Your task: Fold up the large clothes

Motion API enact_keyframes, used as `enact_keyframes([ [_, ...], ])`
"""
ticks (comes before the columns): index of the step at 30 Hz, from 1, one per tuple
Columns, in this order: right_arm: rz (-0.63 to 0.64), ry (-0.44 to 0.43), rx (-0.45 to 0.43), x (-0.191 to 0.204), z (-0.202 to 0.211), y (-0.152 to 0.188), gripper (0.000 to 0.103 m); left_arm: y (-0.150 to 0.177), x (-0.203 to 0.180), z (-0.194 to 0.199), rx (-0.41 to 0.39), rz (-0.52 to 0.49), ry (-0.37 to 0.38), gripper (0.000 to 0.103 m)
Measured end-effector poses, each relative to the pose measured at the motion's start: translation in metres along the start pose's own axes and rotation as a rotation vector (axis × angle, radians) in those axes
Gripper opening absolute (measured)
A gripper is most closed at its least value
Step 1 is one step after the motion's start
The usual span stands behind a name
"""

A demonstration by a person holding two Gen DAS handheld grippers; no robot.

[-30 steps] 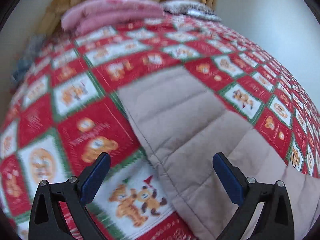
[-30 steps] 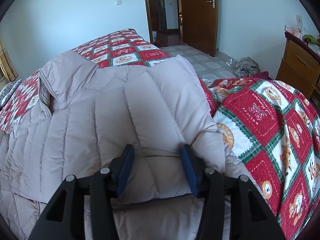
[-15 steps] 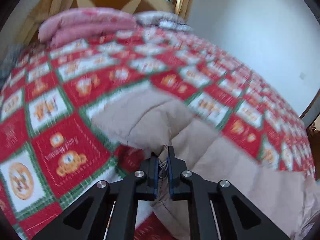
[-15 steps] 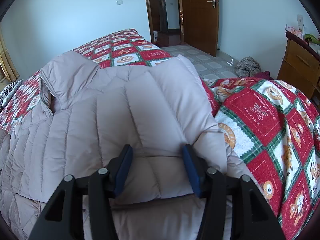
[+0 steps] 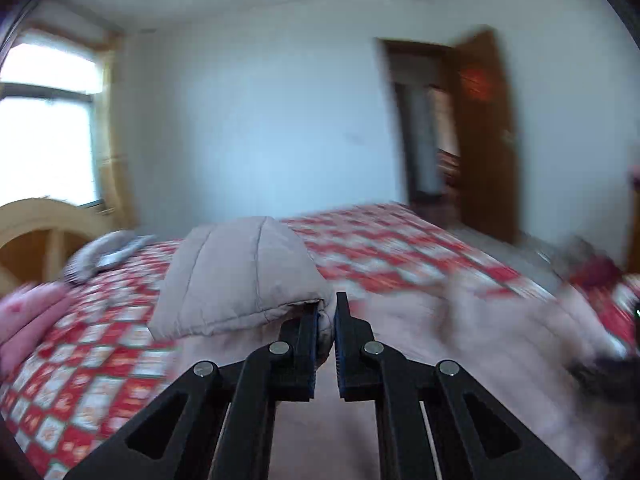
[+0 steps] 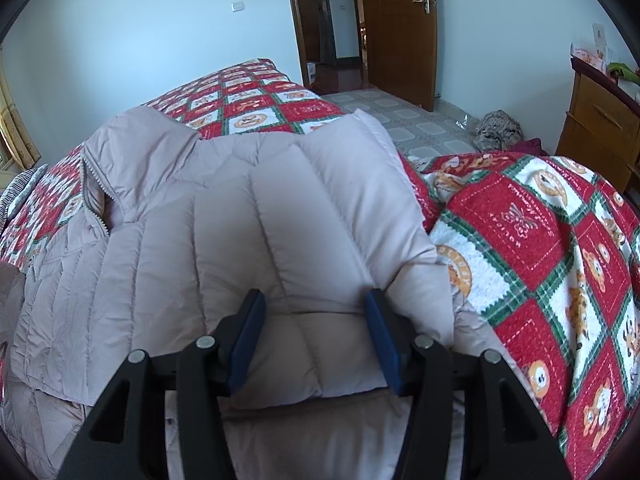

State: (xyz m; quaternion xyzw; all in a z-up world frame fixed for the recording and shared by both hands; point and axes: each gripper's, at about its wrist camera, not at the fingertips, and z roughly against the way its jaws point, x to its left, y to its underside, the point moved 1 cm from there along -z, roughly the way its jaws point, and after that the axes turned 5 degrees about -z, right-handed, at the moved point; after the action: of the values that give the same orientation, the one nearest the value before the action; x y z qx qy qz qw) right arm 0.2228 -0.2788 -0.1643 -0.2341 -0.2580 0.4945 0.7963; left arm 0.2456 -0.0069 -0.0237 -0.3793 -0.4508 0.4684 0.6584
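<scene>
A large beige quilted down jacket (image 6: pixel 224 232) lies spread on a bed with a red, white and green patterned blanket (image 6: pixel 560 248). In the right wrist view one sleeve (image 6: pixel 320 200) is folded over the body. My right gripper (image 6: pixel 316 320) is open, its fingers straddling the folded sleeve's cuff end. In the left wrist view my left gripper (image 5: pixel 327 312) is shut on the jacket's edge and holds a lifted flap (image 5: pixel 240 276) above the bed. The view is motion-blurred.
A wooden headboard (image 5: pixel 36 236), pink pillows (image 5: pixel 28 316) and a grey pillow (image 5: pixel 108 252) are at the bed's head. An open brown door (image 6: pixel 396 28), tiled floor, a clothes heap (image 6: pixel 498 128) and a wooden dresser (image 6: pixel 600 120) lie beyond the bed.
My left gripper closed on the jacket's edge, then lifted it and swung toward the door side. My right gripper stayed open over the folded sleeve.
</scene>
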Motion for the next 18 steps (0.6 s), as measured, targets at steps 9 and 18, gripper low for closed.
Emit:
enact_keyframes([
  [9,-0.009,-0.011,0.002,0.001,-0.001,-0.001,0.056,0.079,-0.140,-0.034,0.309,-0.258,0.266,0.022],
  [18,-0.064,-0.068,-0.059,-0.005,0.014,-0.005,0.059,0.073,-0.042,0.033,0.202,0.042,0.313,0.098],
])
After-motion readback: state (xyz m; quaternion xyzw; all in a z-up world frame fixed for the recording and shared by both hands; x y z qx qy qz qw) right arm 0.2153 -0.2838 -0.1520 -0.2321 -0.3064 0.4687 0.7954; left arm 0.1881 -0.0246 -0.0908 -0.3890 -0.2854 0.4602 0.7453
